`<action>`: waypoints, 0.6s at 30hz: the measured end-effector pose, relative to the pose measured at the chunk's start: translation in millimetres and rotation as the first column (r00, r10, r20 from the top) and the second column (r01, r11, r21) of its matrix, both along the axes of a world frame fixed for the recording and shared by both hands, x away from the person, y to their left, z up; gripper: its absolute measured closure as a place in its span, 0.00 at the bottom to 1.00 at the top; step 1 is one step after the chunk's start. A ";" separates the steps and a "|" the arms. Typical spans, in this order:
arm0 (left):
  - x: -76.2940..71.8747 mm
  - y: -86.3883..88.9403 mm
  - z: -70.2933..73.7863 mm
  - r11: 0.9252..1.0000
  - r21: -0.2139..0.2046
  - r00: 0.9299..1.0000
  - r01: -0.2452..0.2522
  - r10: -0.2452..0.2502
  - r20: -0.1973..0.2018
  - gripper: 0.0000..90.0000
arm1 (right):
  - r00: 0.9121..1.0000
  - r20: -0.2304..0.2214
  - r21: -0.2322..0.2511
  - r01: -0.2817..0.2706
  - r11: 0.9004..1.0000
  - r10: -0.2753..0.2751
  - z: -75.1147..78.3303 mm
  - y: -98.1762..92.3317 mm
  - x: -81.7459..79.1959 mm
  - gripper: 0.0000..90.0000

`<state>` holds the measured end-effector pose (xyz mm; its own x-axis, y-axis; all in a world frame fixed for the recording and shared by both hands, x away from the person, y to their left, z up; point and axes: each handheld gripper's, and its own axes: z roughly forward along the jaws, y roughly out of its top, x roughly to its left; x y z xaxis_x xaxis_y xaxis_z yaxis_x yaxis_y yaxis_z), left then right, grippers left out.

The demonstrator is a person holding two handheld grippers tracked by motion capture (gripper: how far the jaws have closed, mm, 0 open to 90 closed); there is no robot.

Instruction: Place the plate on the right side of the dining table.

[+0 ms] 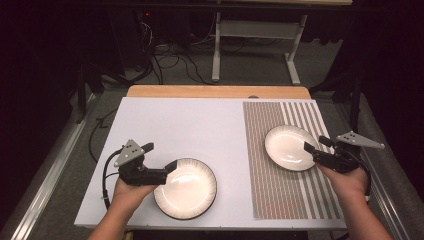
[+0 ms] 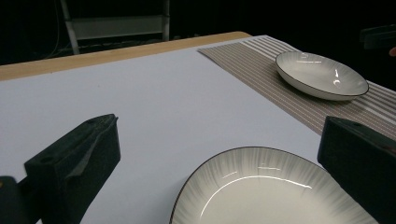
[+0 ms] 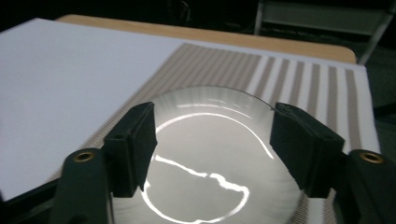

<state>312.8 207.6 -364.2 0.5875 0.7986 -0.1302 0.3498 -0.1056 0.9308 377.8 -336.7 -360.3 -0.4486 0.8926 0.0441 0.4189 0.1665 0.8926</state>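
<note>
A: What was on the desk?

B: A white sheet covered most of its top, with a bare wooden strip showing along the far edge. A striped placemat lay over the right part, running from the far edge to the near edge.

A: And the dishes?

B: There were two shallow white plates with thin dark rims. The near plate sat on the white sheet close to the near edge, a little left of the middle. The far plate sat on the placemat, toward the right edge and well apart from the first.

A: Where was the left gripper?

B: It was held in the left hand at the near plate's left rim. In the left gripper view its jaws stood wide apart, one on each side of the rim, holding nothing; the plate lay between and ahead of them.

A: And the right gripper?

B: It was in the right hand at the far plate's right side. In the right gripper view the jaws were spread wide over the plate, with its glossy bowl between them. I could not tell whether they touched it, and they had hold of nothing.
</note>
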 end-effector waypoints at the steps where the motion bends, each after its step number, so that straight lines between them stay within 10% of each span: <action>1: -0.3 -0.2 0.2 1.000 -0.003 1.000 0.002 -0.002 0.001 0.00 | 1.000 0.006 0.004 -0.008 1.000 0.008 1.6 2.5 -1.9 0.34; 18: -6.8 0.3 1.9 1.000 -0.010 1.000 0.010 -0.010 0.020 0.00 | 0.968 0.180 0.003 -0.178 0.984 0.174 16.7 94.3 -49.7 0.01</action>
